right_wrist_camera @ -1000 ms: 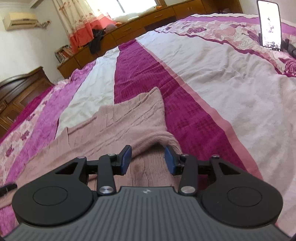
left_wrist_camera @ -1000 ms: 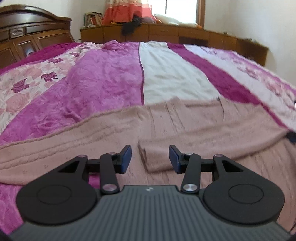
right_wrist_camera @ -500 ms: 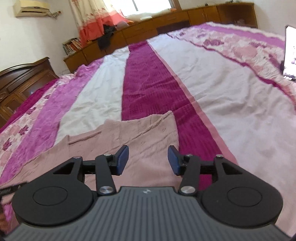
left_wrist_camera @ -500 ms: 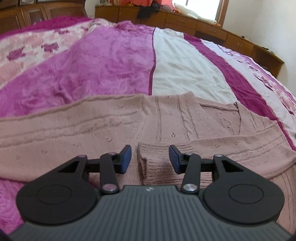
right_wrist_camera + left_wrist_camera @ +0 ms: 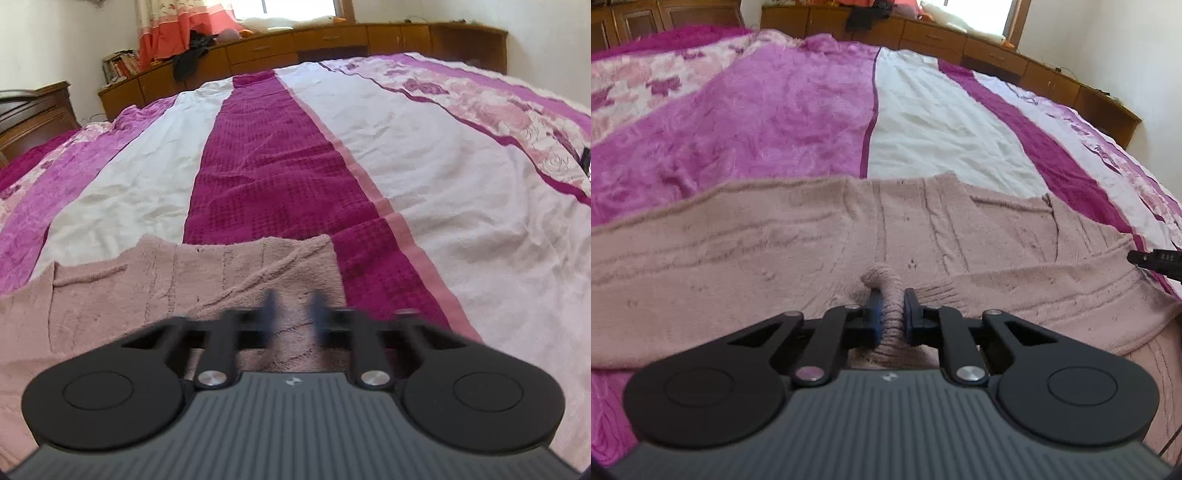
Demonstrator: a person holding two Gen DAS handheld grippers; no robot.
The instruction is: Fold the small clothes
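Now, low in the left wrist view, the left gripper is clamped on a bunched ridge of the cuff, the knit squeezed between narrow jaws. Only a thin roll of fabric sits in that pinch, so I judge a quick lift could let it slip out, or drag the loose knit and stretch it out of line. Low in the right wrist view, the right gripper is blurred, its jaws part closed over the sweater; whether any fabric is caught between them I cannot tell. If it closes on nothing, the two sides would rise unevenly and the fold would skew. Across the middle of both frames the sweater lies flat on the bedspread, one sleeve running off the left edge of the left view; that long sleeve could trail and crumple under a fold. At the top stand wooden cabinets
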